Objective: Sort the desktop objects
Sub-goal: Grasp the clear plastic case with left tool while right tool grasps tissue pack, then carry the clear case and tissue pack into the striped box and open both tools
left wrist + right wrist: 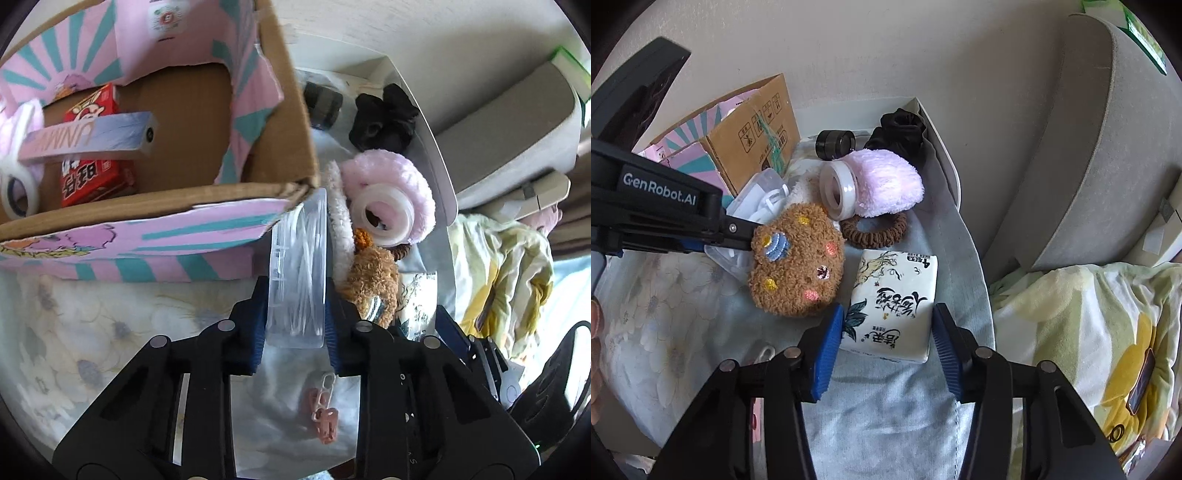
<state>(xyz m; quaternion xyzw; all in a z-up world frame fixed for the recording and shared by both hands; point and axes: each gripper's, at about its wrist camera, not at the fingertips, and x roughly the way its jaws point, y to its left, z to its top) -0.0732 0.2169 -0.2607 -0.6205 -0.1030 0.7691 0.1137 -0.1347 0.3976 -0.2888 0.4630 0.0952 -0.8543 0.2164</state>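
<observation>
A clear plastic box (299, 273) stands on its edge in the centre of the left wrist view, clamped between the blue pads of the left gripper (295, 332), whose jaws are closed on the box's two flat sides. White pieces show through its walls. The box's upper end sits just beside the lower right corner of a cardboard carton (295, 122), pink and teal on the outside, which fills the upper left of that frame. Inside the carton lie a red snack box (92, 177), a long pink and lilac box (88, 138) across it, and a tape roll (16, 192) at the far left.

In the right wrist view, the right gripper (886, 343) has its jaws open on either side of a white tissue pack (892, 302) printed with black characters, at lower centre; both pads are very near the pack's sides, and whether they touch it I cannot tell. Left of the pack lies a brown fuzzy plush (798, 262) with coloured spots. Above the plush, a white ring-shaped tape roll (838, 192) leans against a pink fluffy pouch (886, 184). A brown hair tie (875, 229) lies just below the pouch. A black jar (834, 144) and a black scrunchie (897, 133) sit at upper centre. Everything rests on a pale blue floral cloth (886, 413).
</observation>
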